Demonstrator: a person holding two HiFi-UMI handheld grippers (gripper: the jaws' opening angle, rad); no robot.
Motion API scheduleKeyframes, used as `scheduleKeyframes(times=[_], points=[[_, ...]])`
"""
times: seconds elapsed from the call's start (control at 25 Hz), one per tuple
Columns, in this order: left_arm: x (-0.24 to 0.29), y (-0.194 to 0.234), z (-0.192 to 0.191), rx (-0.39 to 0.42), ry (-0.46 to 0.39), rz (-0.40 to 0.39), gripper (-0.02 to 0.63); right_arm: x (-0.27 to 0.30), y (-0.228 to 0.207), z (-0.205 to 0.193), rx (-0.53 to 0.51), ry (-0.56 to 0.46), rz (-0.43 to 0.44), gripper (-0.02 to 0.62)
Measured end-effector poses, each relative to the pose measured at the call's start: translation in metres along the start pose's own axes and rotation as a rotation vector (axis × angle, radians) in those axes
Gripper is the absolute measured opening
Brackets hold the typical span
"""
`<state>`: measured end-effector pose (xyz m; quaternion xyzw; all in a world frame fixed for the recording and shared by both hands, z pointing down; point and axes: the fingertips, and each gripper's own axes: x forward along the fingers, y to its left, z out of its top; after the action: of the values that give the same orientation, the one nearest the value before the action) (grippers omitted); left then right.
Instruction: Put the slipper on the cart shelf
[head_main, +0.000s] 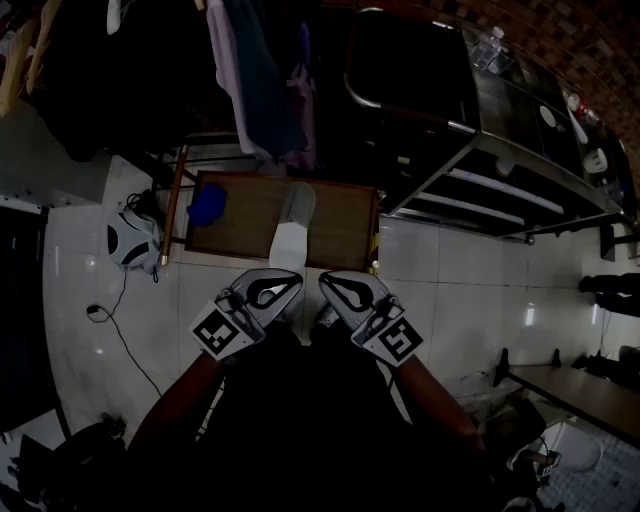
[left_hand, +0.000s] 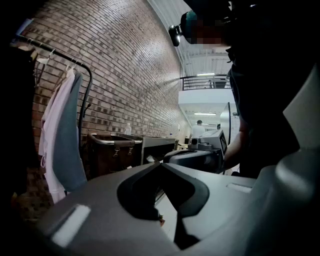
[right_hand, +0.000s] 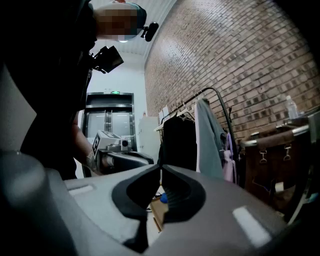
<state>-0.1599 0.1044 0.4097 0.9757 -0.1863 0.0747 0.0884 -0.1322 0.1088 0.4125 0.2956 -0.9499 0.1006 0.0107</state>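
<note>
Both shut: left gripper (head_main: 285, 286) beside right gripper (head_main: 336, 287), tips converging

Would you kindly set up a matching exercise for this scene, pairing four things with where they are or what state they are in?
Things:
1. grey slipper
2. blue object
3. metal cart
4. right tongs

Places or states:
A. shut, nothing held
B. at the left end of the brown mat, as the head view shows it
C. to the right of the mat
D. in the middle of the mat, reaching its near edge

Pairs: 1-D; 2-B; 3-C; 4-A
</note>
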Motion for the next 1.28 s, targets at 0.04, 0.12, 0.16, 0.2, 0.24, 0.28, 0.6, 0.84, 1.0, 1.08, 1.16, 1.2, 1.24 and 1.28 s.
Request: scheduleKeyframes(times=[0.04,0.12,0.16,0.2,0.24,0.28,0.6,0.84,1.0,1.08,1.16,1.2,1.24,1.28], points=[[0.001,0.001,0.000,0.008,-0.006,0.001,0.002,0.001,-0.002,-0.002,0.006,0.002,0.004,0.003],[0.001,0.004,-0.001,0.014,-0.021,0.003,0.002,0.004,-0.006,-0.007,0.014,0.005,0.012,0.003],[0.000,0.006,-0.002,0.010,-0.027,0.003,0.002,0.006,-0.007,-0.009,0.016,0.006,0.016,0.003],[-0.002,0.008,-0.004,0.004,-0.029,0.003,0.002,0.009,-0.007,-0.010,0.017,0.009,0.019,0.003],[-0.004,0.012,-0.007,-0.002,-0.024,0.002,0.002,0.012,-0.007,-0.012,0.017,0.014,0.020,0.003],[-0.007,0.016,-0.010,-0.008,-0.015,0.002,0.002,0.017,-0.007,-0.014,0.019,0.021,0.018,0.004],[-0.026,0.072,-0.027,-0.015,-0.017,-0.046,0.002,0.067,-0.018,-0.034,0.067,0.097,-0.063,0.011],[-0.044,0.121,-0.052,-0.045,-0.003,-0.112,0.002,0.115,-0.029,-0.073,0.040,0.238,-0.179,0.041],[-0.049,0.149,-0.064,-0.060,-0.012,-0.142,0.002,0.131,-0.043,-0.106,0.083,0.292,-0.235,0.068],[-0.052,0.160,-0.067,-0.058,-0.005,-0.144,0.002,0.132,-0.055,-0.129,0.164,0.312,-0.284,0.100],[-0.053,0.167,-0.070,-0.060,0.012,-0.138,0.003,0.129,-0.070,-0.157,0.254,0.348,-0.324,0.143],[-0.052,0.169,-0.071,-0.060,0.021,-0.135,0.003,0.126,-0.078,-0.174,0.298,0.377,-0.338,0.177],[-0.050,0.170,-0.073,-0.061,0.028,-0.134,0.005,0.122,-0.085,-0.192,0.343,0.410,-0.349,0.198],[-0.048,0.170,-0.075,-0.065,0.034,-0.132,0.011,0.119,-0.091,-0.209,0.390,0.442,-0.357,0.213]])
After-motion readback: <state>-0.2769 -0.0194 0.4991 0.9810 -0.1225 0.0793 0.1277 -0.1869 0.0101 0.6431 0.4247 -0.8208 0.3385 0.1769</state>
